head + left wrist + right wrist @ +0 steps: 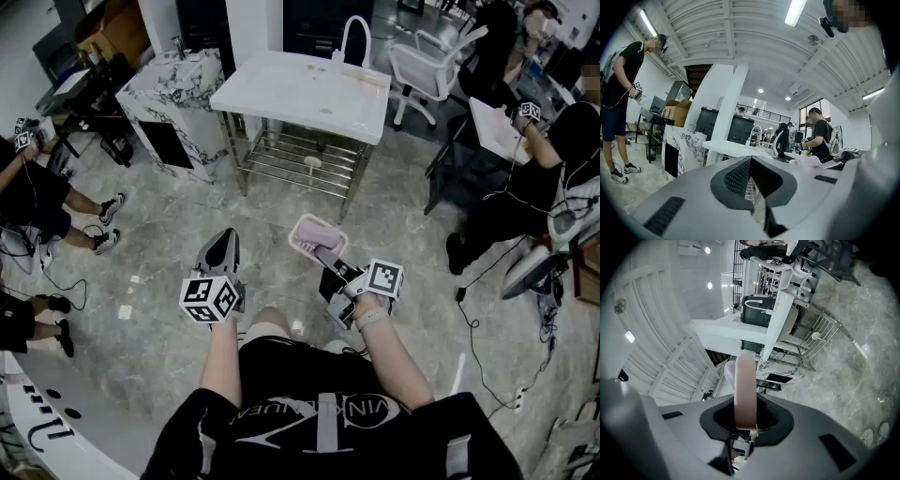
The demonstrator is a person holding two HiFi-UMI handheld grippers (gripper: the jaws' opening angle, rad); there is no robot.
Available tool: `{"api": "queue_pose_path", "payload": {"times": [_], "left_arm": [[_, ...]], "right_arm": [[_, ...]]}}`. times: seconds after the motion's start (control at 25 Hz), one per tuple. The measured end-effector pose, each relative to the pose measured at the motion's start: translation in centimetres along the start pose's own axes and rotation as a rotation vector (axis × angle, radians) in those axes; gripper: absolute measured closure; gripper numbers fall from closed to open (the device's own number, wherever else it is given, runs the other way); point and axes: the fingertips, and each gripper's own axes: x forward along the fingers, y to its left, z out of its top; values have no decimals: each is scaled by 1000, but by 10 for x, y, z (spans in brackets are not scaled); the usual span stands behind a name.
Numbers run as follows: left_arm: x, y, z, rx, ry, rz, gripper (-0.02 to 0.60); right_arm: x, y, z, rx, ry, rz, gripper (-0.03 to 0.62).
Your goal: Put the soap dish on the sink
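Note:
A pale pink soap dish (311, 234) is held over the floor, gripped by its rim, with my right gripper (330, 261) shut on it. In the right gripper view the soap dish (744, 390) stands edge-on between the jaws of the right gripper (745, 423). My left gripper (223, 246) hangs beside it to the left, its jaws together and nothing in them; the left gripper (751, 164) shows its pads meeting. The white sink (281, 94) on a metal frame stands further ahead, with a curved faucet (356, 33). The sink (726, 147) lies straight ahead of the left gripper.
A marbled cabinet (173, 103) stands left of the sink, and a white chair (431, 66) to its right. A wire shelf (300, 159) sits under the basin. People sit at the right (525, 187) and the left (37, 197). Cables (487, 347) trail over the floor.

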Motion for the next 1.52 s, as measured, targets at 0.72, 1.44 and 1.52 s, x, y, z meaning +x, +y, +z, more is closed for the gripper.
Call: {"api": "queue_pose_path", "payload": {"times": [0.72, 1.44, 1.52], "left_arm": [[-5, 6, 2, 28, 23, 8, 565], [177, 96, 9, 24, 46, -66, 565], [196, 108, 14, 26, 54, -72, 565]], "right_arm": [[11, -4, 4, -9, 6, -3, 522], [146, -29, 120, -78, -20, -37, 522], [165, -26, 132, -76, -27, -27, 522]]}}
